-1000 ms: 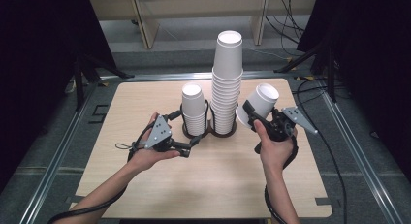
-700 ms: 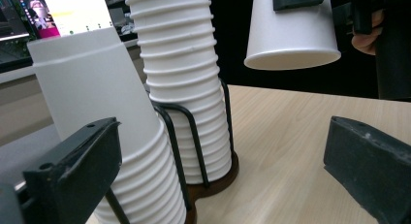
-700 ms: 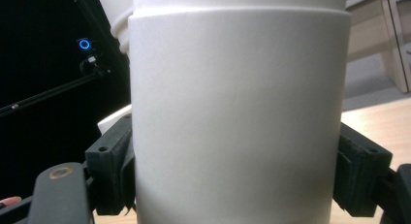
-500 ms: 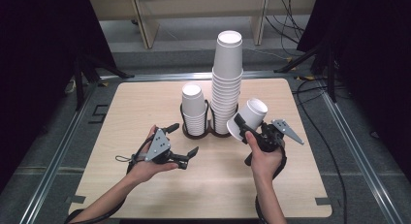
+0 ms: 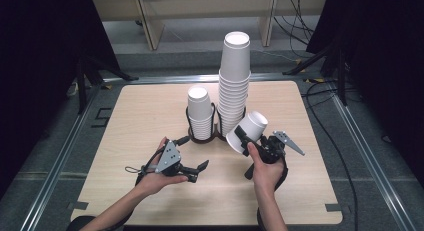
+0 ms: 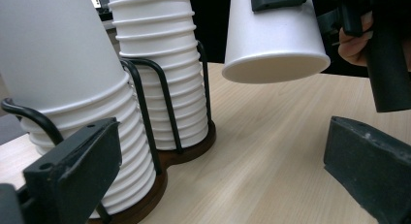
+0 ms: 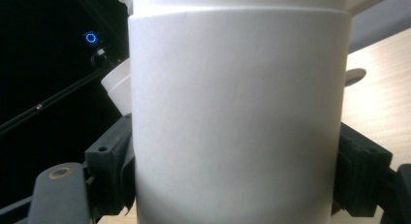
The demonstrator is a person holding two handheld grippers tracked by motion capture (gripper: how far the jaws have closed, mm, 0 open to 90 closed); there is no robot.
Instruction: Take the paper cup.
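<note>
The paper cup (image 5: 248, 131) is hanging tilted above the tabletop (image 5: 140, 116), just beside the tall stack of cups (image 5: 234, 86) and clear of the wood, its wide mouth pointing down and toward the left; the right hand-held gripper (image 5: 243, 139) is clamping it across the body, the jaws partly closed and the pads pressing on either side of the white wall, as the right gripper view (image 7: 237, 117) is showing. The left hand-held gripper (image 5: 196, 171) is hovering low over the tabletop nearer the person, its jaws standing wide apart and holding nothing; from its own view the cup's rim (image 6: 276, 69) is floating ahead of it, beside the wire holder (image 6: 165, 103). That holder is keeping the tall stack and a short stack of cups (image 5: 200, 113) upright side by side.

The risks, as I judge them: the thin wall is likely buckling if the squeeze tightens, and then the cup is slipping free; the cup is passing close to the tall stack, so a sideways drift is liable to knock that tower over.
</note>
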